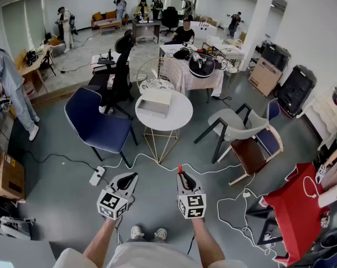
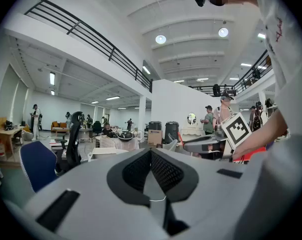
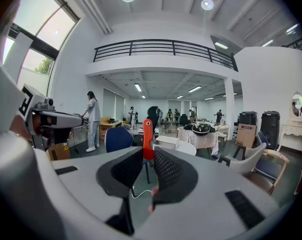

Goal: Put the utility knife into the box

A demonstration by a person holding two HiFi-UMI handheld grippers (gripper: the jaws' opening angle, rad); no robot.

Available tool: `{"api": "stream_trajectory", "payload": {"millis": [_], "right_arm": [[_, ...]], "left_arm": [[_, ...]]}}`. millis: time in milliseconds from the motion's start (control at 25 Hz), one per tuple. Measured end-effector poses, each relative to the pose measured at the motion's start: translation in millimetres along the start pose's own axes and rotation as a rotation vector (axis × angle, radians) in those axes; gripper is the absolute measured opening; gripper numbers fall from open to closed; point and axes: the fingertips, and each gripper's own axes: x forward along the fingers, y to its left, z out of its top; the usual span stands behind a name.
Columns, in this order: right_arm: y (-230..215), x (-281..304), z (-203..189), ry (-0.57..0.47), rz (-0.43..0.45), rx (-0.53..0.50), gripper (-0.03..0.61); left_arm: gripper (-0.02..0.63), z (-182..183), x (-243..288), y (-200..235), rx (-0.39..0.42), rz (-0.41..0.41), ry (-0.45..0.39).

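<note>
Two grippers are held side by side low in the head view, both pointing toward 12 o'clock. The right gripper (image 1: 182, 176) is clenched on the knife (image 1: 180, 168), whose red end sticks up past the jaw tips. In the right gripper view, the knife (image 3: 147, 134) stands upright between the pads, pinched at its lower part. The left gripper (image 1: 130, 177) is at 9 o'clock of the right one, near it but apart. In its own view, the left gripper (image 2: 151, 154) has its jaws pressed together with nothing between them.

The box (image 1: 155, 102), open and pale, sits on a round white table (image 1: 178, 117) well apart from the grippers, at 12 o'clock. A blue chair (image 1: 95, 123) stands at the table's 9 o'clock and a grey chair (image 1: 235, 124) at its 3 o'clock. A power strip (image 1: 96, 176) lies on the floor at 9 o'clock of the left gripper.
</note>
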Motion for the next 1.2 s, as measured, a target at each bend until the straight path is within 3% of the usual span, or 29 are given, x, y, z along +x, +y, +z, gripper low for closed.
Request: {"api": "stream_trajectory", "payload": {"millis": [800,1200], "right_arm": [[-31.6,-7.1,-14.9,-0.023,0.061,0.019,0.080],[-52.2,8.1,-24.7,-0.003,0.069,0.024,0.080]], "left_arm": [[0.011,-7.6,26.9,-28.9,0.015,0.014,0.010],[0.011,-16.4,47.8,-22.7,0.002,0.027,0.021]]}}
